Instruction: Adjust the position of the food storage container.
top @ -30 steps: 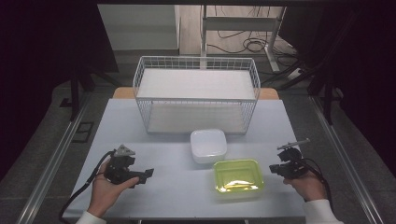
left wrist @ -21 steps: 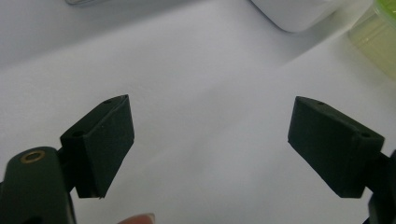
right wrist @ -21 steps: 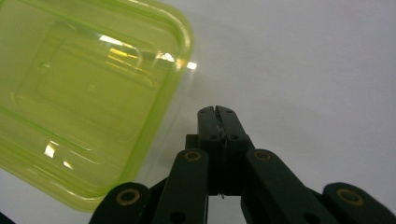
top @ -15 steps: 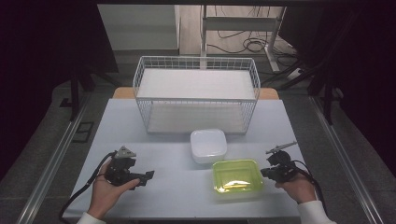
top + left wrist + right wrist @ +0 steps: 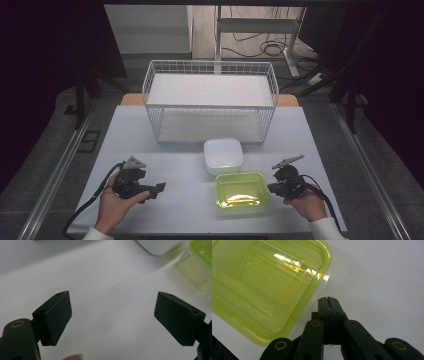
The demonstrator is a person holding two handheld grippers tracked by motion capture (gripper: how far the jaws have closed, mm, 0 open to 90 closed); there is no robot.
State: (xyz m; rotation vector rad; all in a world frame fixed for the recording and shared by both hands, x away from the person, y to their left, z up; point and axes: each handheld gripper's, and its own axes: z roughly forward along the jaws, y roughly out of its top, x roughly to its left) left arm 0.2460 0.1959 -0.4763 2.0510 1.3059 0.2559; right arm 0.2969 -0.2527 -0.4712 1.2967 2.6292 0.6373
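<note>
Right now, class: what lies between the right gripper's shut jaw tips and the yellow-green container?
Nothing: in the right gripper view, bare white table separates the right gripper from the yellow-green container, which sits just beside its tips.

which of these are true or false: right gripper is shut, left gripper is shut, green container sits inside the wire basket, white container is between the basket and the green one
The right gripper is shut: true, with nothing between its jaws.
The left gripper is shut: false, its jaws stand wide apart.
The green container sits inside the wire basket: false, it rests on the table.
The white container lies between the basket and the green one: true.
</note>
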